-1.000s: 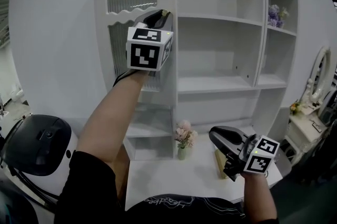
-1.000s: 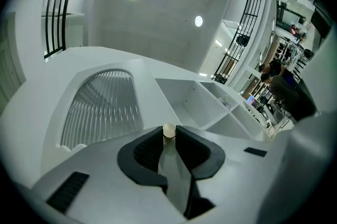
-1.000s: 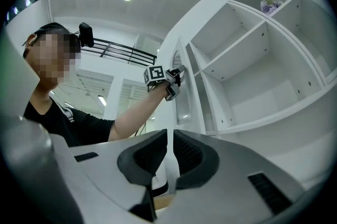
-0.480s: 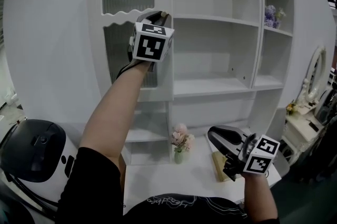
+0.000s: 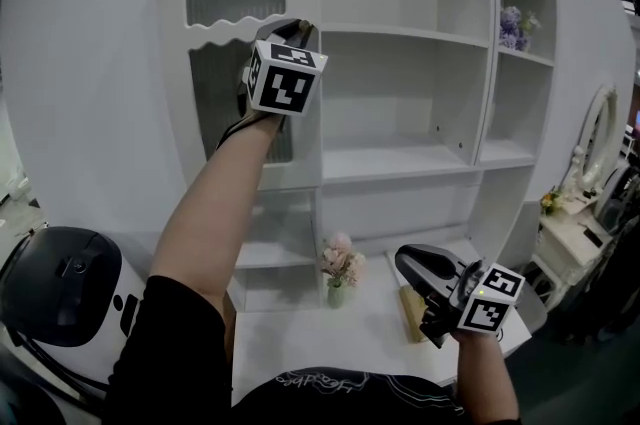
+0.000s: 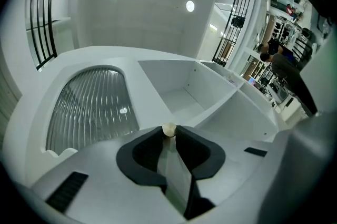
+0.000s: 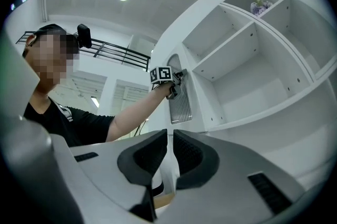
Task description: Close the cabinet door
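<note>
**Left gripper pinching the knob of the cabinet door**

The cabinet door (image 5: 215, 83), a white panel with ribbed glass and an arched top, is hanging at the left end of the white shelving unit (image 5: 400, 33). Its right edge is lying close against the wall of the neighbouring open compartment. Whether it is fully seated cannot be told.

A small cream knob (image 6: 169, 129) is sticking out near that edge. The left gripper (image 5: 296, 28) is reaching up to it on a raised arm, its marker cube (image 5: 287, 78) facing the head camera. In the left gripper view its dark jaws are pressing on the knob from both sides, with the door's edge running down between them.

The right gripper (image 7: 169, 134) is hanging low at the right, well apart from the door, over the white desk surface (image 5: 330, 333). Its jaws are drawn together with only a slit between them, and nothing is sitting in that slit.

A small vase of pink flowers (image 5: 343, 263) is standing on the desk below the shelves. Purple flowers (image 5: 515, 25) are sitting in the upper right compartment.
</note>
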A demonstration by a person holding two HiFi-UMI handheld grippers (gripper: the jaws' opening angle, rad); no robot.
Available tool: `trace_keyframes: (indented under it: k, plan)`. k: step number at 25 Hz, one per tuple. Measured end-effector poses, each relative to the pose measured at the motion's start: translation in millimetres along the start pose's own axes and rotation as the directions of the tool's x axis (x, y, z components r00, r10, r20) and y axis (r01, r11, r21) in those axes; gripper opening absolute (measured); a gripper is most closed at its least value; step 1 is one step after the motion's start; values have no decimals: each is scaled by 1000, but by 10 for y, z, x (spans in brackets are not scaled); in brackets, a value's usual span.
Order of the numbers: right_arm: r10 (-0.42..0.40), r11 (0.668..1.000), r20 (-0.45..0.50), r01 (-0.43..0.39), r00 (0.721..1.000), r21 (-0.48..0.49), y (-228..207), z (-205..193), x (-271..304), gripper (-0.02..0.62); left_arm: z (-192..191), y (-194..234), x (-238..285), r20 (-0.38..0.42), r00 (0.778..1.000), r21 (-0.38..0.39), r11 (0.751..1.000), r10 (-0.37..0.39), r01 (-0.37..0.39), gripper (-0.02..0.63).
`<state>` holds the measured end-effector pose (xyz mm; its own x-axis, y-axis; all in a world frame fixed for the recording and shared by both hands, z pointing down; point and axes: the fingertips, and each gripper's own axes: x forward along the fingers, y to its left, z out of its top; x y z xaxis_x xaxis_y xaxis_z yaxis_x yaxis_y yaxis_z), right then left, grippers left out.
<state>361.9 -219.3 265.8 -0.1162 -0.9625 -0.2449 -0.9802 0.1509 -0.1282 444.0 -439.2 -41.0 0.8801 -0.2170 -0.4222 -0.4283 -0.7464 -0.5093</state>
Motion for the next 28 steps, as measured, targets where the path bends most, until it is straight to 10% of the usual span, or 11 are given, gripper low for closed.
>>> trace_keyframes:
  k: [9, 16, 20, 28]
  plan:
    - [1, 1000, 6, -1, 1000, 31, 105, -31, -62, 61, 35, -24, -127, -27, 999, -3, 1000, -30, 30, 151]
    - [16, 998, -13, -15, 1000, 69, 218, -130, 8, 61, 54, -277, -653, 19, 978, -200, 958, -206, 205, 245]
    - [43, 997, -38, -40, 998, 67, 354, -190, 142, 61, -113, -578, -1165, 40, 935, -320, 882, -351, 345, 245]
    - [68, 997, -93, -66, 993, 29, 518, -308, 361, 60, -891, -1354, -2682, 39, 780, -557, 634, -625, 536, 144]
